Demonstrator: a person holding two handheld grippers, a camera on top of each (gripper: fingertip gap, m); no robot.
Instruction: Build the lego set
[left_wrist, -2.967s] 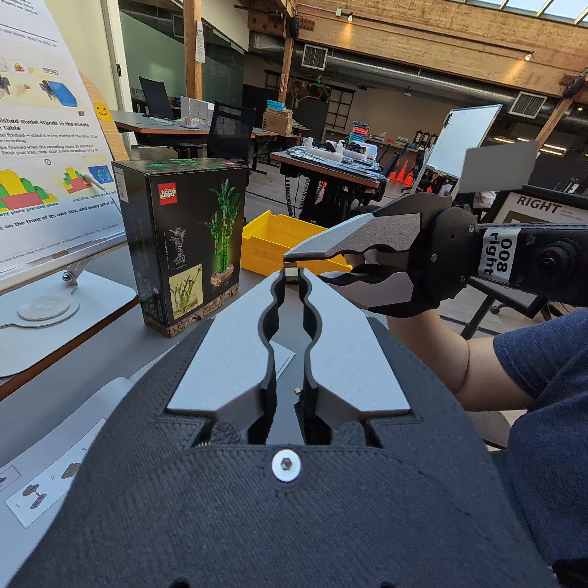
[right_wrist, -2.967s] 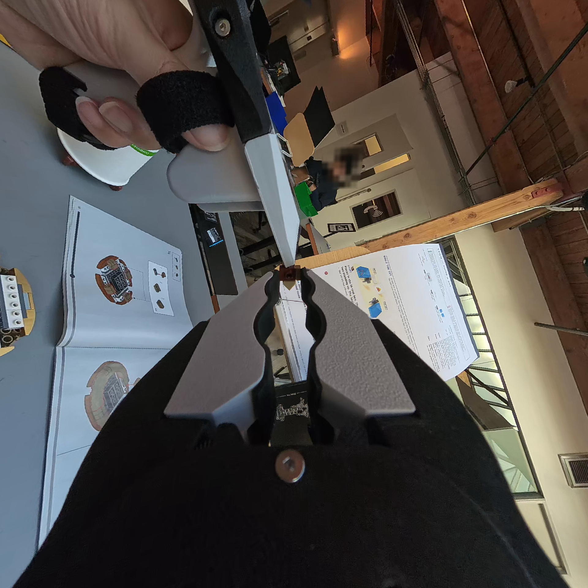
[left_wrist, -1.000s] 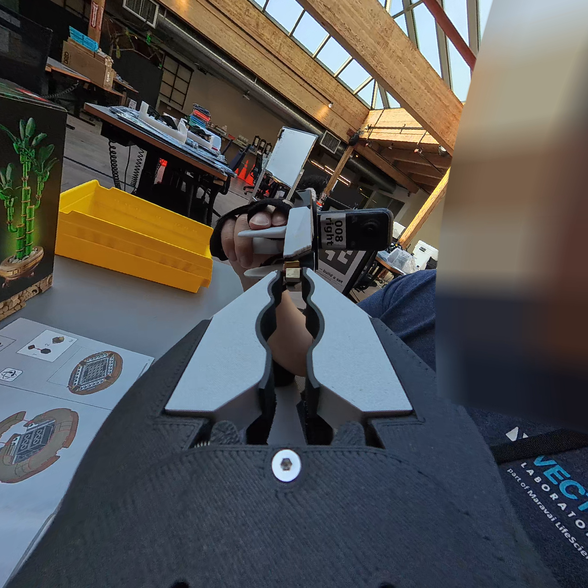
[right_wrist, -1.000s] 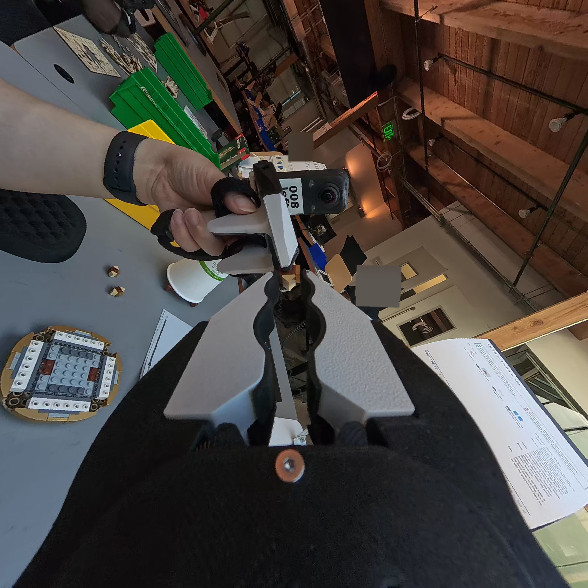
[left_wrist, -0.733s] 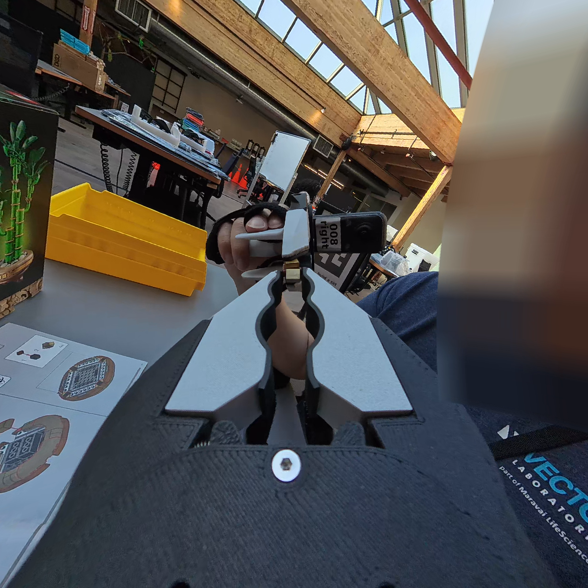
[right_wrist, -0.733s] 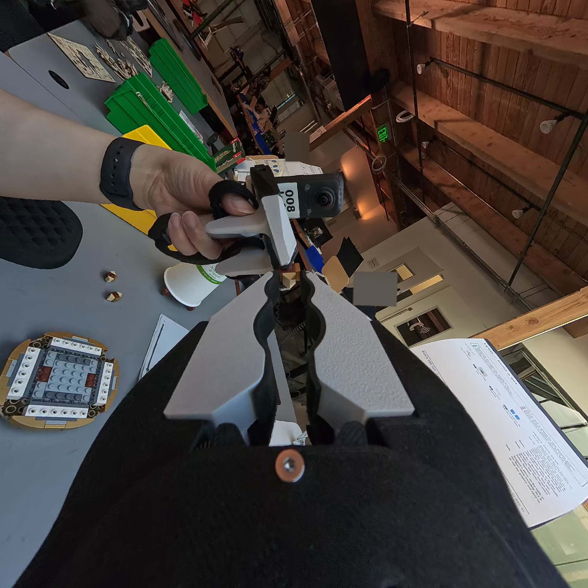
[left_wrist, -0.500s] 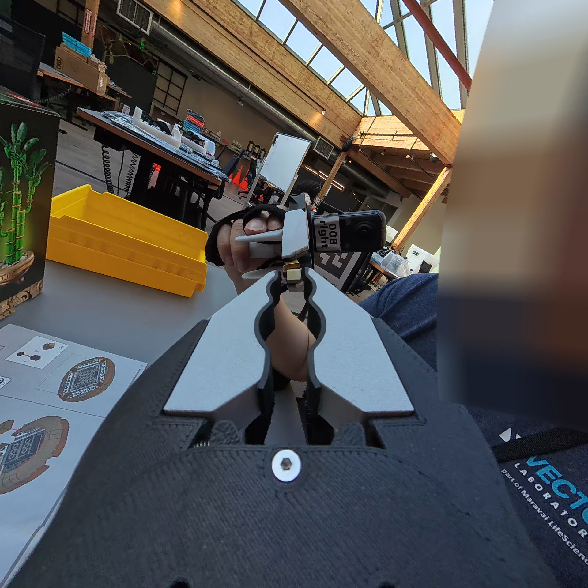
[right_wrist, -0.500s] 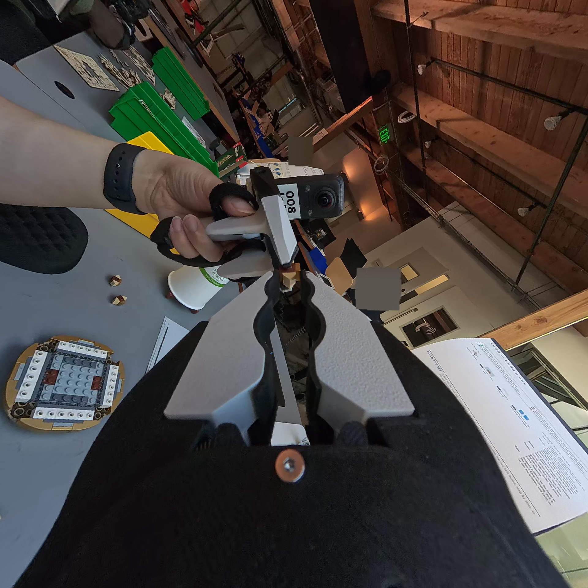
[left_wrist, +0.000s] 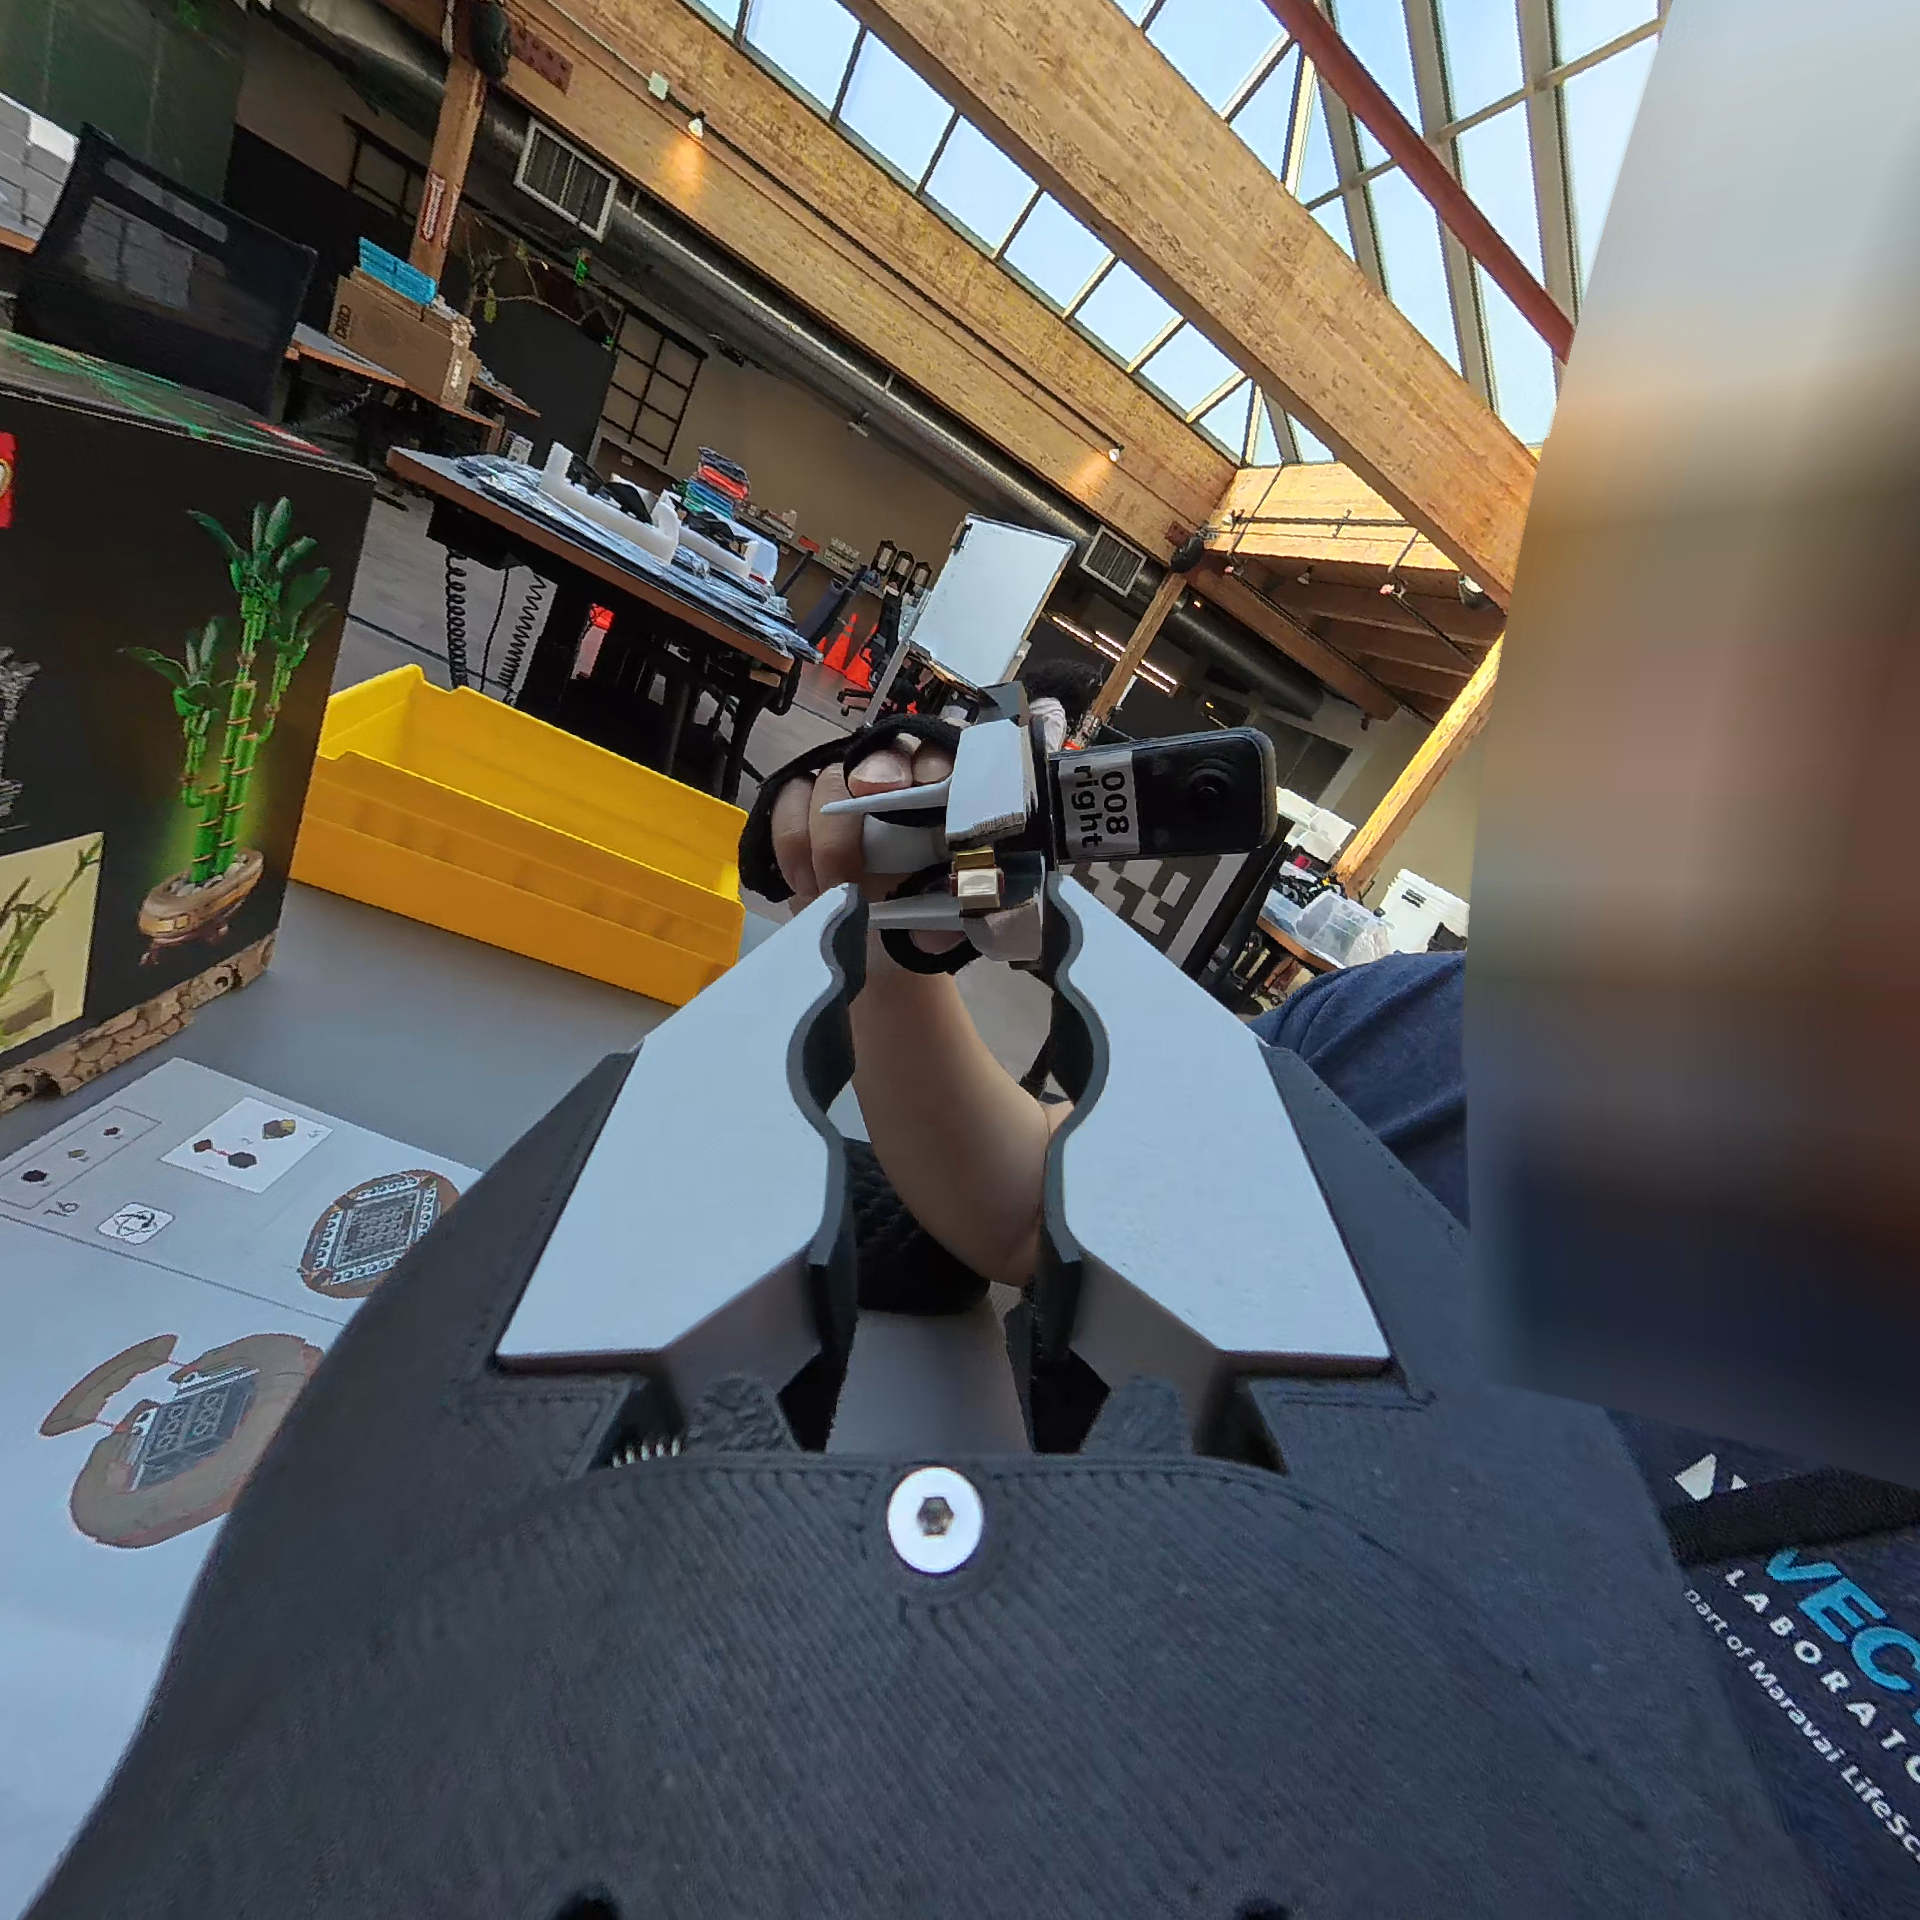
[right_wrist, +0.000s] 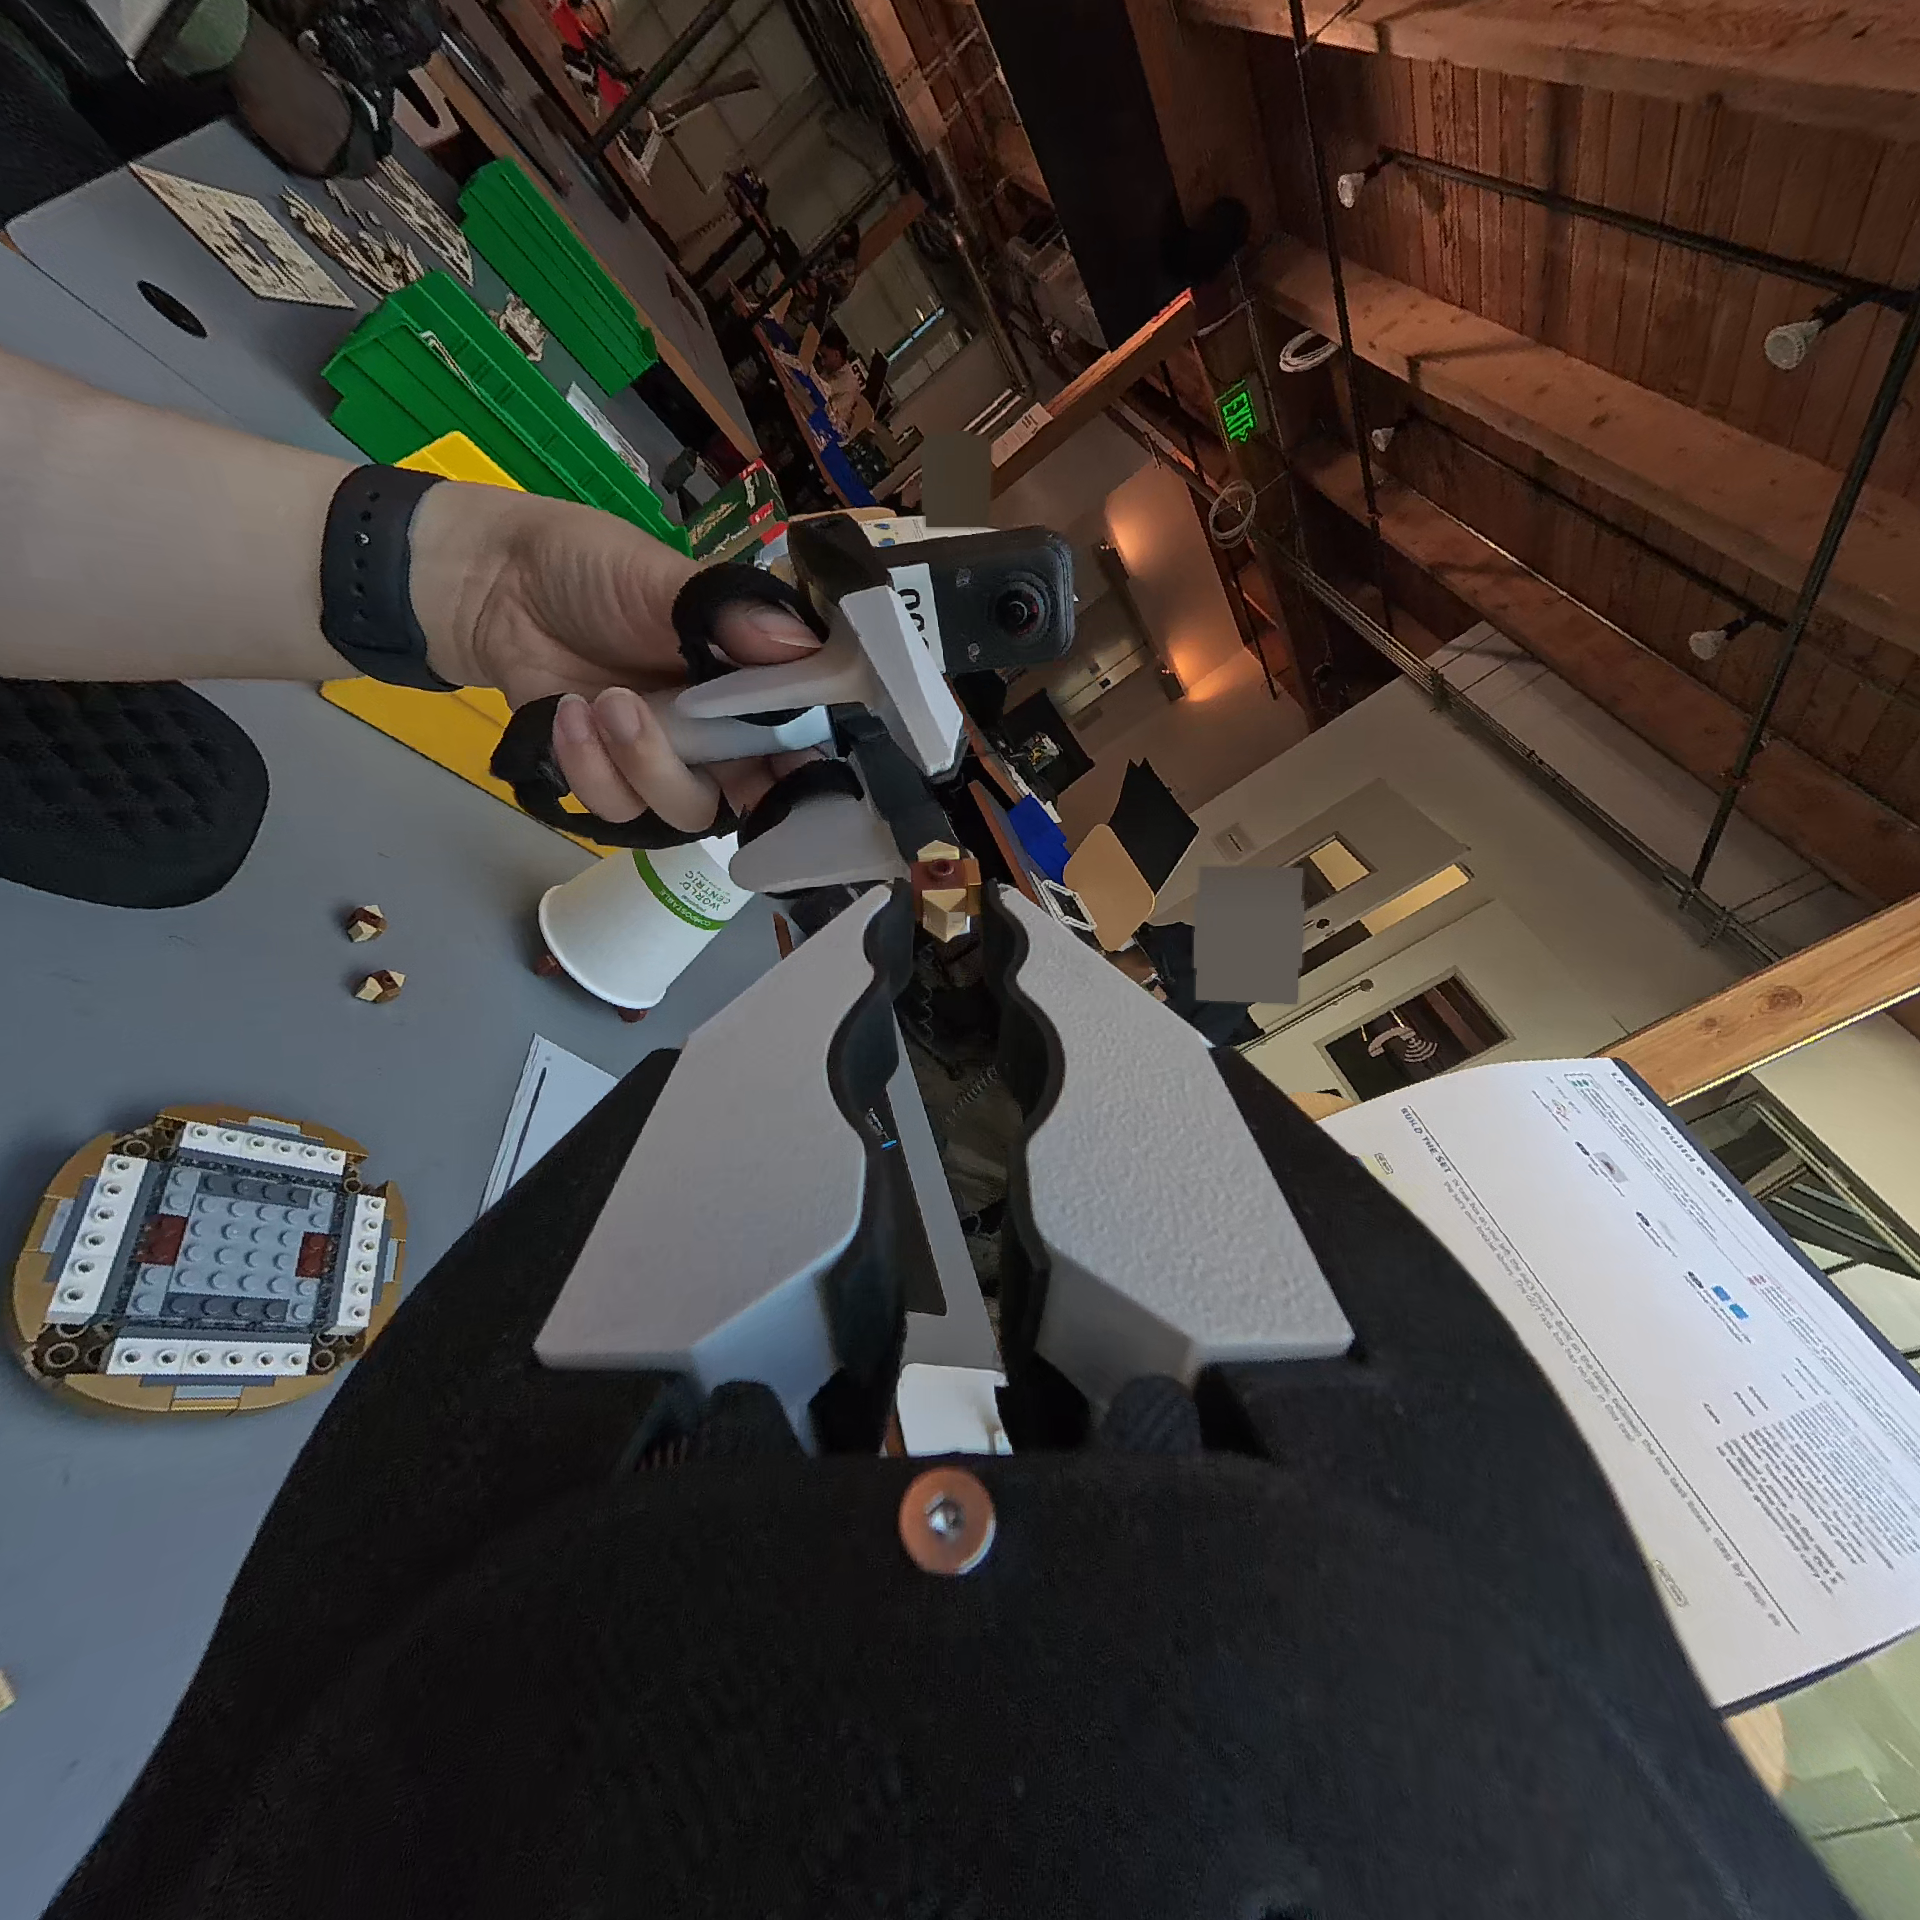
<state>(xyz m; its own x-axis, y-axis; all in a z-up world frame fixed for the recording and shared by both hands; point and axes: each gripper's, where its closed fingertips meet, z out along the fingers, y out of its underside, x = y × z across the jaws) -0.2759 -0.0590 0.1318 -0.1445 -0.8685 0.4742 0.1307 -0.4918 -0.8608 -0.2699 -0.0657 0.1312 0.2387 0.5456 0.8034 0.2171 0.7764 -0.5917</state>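
Observation:
My right gripper (right_wrist: 940, 902) is shut on a small tan-and-brown lego piece (right_wrist: 943, 896) and holds it up in the air. My left gripper (left_wrist: 949, 902) is open, with its tips on either side of that piece (left_wrist: 977, 881) and not gripping it. In the right wrist view the left gripper (right_wrist: 920, 821) faces mine tip to tip, with its jaws spread. The round tan base build (right_wrist: 208, 1257), with white and grey bricks on it, lies on the grey table (right_wrist: 104, 1558) at lower left.
Two loose tan pieces (right_wrist: 366, 923) lie near an upturned paper cup (right_wrist: 644, 925). The open instruction booklet (left_wrist: 208, 1247), the black lego box (left_wrist: 156, 727) and a yellow bin (left_wrist: 499, 821) are on the table. A black pad (right_wrist: 114, 790) lies at far left. Left tips and right tips are each some 25 cm from the round tan base build (right_wrist: 208, 1257).
My left gripper has opened and let go of the small piece. The piece stays in my right gripper. Both grippers remain tip to tip in the air.

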